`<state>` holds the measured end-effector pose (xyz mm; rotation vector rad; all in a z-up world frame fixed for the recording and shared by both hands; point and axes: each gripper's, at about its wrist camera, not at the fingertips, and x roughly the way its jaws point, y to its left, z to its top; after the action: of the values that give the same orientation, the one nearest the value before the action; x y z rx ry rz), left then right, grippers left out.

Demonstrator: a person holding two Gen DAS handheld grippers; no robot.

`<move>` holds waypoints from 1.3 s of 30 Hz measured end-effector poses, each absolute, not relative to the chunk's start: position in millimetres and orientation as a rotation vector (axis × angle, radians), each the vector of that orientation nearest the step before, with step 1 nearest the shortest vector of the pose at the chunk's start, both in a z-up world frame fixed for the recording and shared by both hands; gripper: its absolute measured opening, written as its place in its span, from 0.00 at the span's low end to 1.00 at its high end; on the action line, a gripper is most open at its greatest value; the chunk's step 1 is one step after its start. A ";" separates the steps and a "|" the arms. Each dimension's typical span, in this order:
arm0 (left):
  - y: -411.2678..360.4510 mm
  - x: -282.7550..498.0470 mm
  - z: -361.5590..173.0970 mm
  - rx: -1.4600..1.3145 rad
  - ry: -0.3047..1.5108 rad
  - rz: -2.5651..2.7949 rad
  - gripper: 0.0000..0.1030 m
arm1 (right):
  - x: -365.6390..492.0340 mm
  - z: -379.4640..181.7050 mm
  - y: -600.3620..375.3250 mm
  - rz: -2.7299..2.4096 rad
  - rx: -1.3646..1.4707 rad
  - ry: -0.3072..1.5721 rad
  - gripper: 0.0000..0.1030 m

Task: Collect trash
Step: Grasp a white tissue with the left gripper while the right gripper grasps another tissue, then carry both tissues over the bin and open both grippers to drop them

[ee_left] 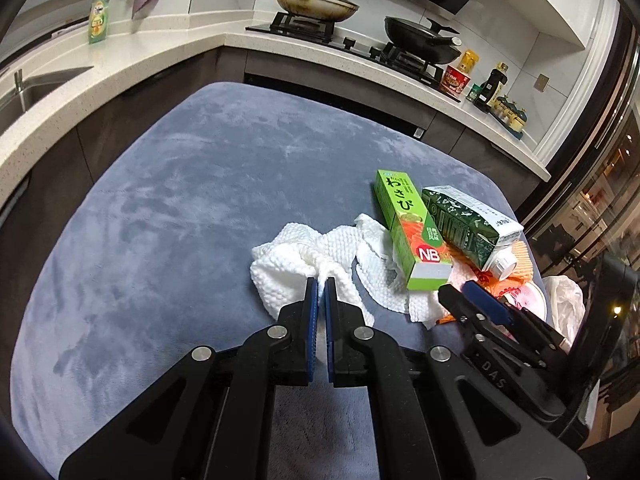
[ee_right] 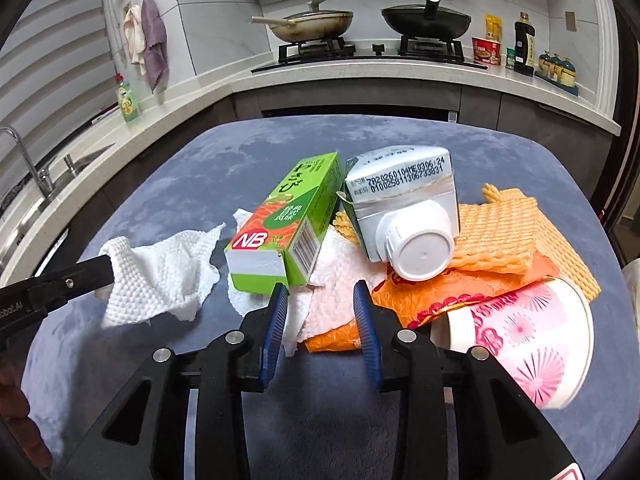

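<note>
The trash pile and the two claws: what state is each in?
Left claw: shut on paper towel.
Right claw: open, over tissue.
Green box: lying flat.
Carton: lying down, capped.
Cup: tipped over.

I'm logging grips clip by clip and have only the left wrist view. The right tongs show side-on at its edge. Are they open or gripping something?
Observer: Open. In the right wrist view the right tongs stand apart with the pads pressing nothing. A pinkish tissue and an orange bag lie just past the tips.
Reviewer: What's the pink-and-white thing behind them?
Observer: A paper cup printed with pink flowers, lying on its side.
Reviewer: And the ribbed scrap by the carton's cap?
Observer: A beige foam net, spread wide beneath the carton.
</note>
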<state>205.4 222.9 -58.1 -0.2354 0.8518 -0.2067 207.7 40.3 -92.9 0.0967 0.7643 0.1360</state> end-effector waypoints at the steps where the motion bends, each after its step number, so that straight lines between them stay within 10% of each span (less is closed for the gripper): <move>1: 222.2 205.8 -58.9 -0.237 0.854 -0.207 0.03 | 207.8 -94.1 42.2 0.135 0.089 0.765 0.26; 6: 218.9 205.1 -58.7 -0.241 0.853 -0.214 0.03 | 209.8 -100.9 47.0 0.146 0.074 0.795 0.04; 39: 78.3 118.3 86.3 -0.135 0.611 -0.524 0.03 | 55.2 81.6 -115.3 -0.022 0.278 0.313 0.02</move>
<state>118.3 78.3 86.3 -0.1352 0.6111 -0.5239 55.2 -115.3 81.6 0.2779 0.3131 -0.0216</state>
